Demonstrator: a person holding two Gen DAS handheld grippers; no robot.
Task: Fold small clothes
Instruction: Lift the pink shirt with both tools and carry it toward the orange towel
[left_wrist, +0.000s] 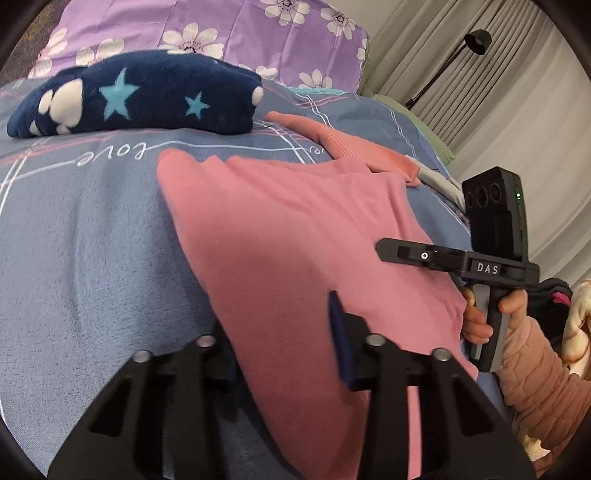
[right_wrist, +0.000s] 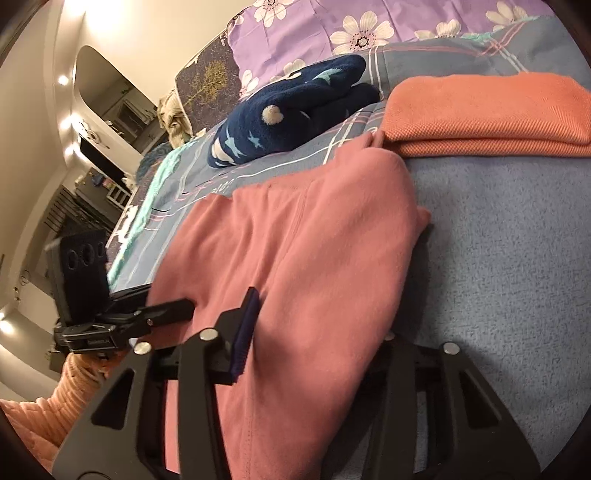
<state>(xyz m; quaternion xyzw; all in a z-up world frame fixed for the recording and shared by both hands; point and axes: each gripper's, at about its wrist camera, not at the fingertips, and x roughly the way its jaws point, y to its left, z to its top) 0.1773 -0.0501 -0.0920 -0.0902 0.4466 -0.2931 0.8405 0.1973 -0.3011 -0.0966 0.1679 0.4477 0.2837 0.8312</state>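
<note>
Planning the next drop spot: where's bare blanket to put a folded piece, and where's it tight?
Free: blue blanket left of the pink garment, below the navy star bundle. Also the patch right of the pink garment, below the folded orange piece. Crowded: around the pink garment, where both tongs straddle its near edge.
</note>
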